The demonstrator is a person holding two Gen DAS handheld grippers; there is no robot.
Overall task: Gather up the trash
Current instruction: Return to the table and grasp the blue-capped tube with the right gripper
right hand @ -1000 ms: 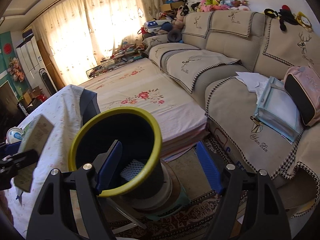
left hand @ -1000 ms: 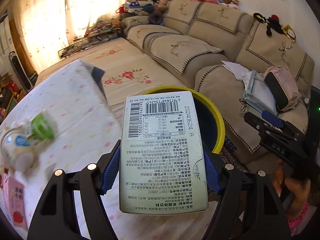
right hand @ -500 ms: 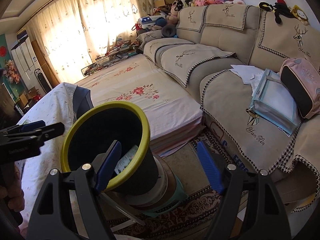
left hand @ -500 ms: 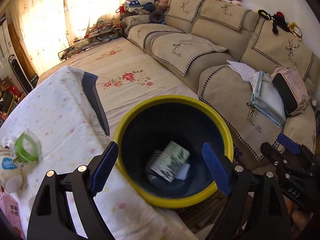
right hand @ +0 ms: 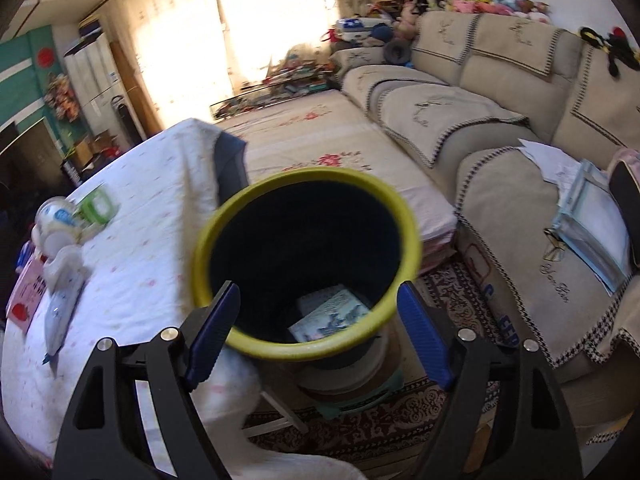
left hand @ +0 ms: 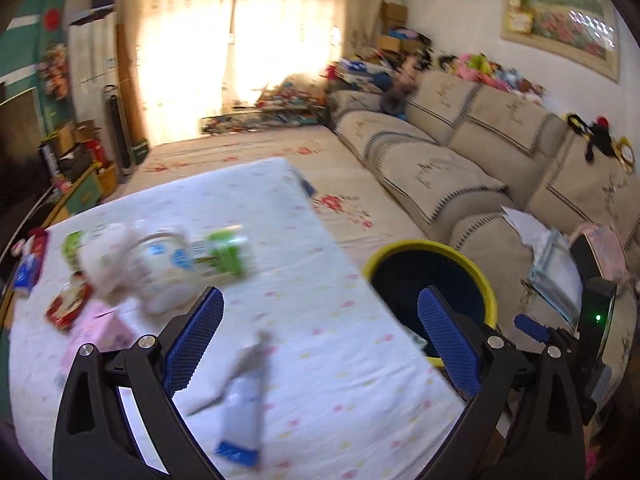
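Domestic living room. Indicators: beige sectional sofa (right hand: 500,92) with embroidered covers, stuffed toys (right hand: 492,0) lined along its back, curtained window (left hand: 240,48) passing daylight, framed painting (left hand: 560,16) on wall, patterned rug (right hand: 360,428) on floor, desk (left hand: 320,360) under floral cloth.

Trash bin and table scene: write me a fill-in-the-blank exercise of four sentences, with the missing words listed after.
1. The rim of the trash bin is coloured ____.
2. The carton lies ____ the bin.
3. The left gripper is open and holds ____.
4. The flattened tube lies on the ____ with the dotted tablecloth.

Missing words: yellow; inside; nothing; table
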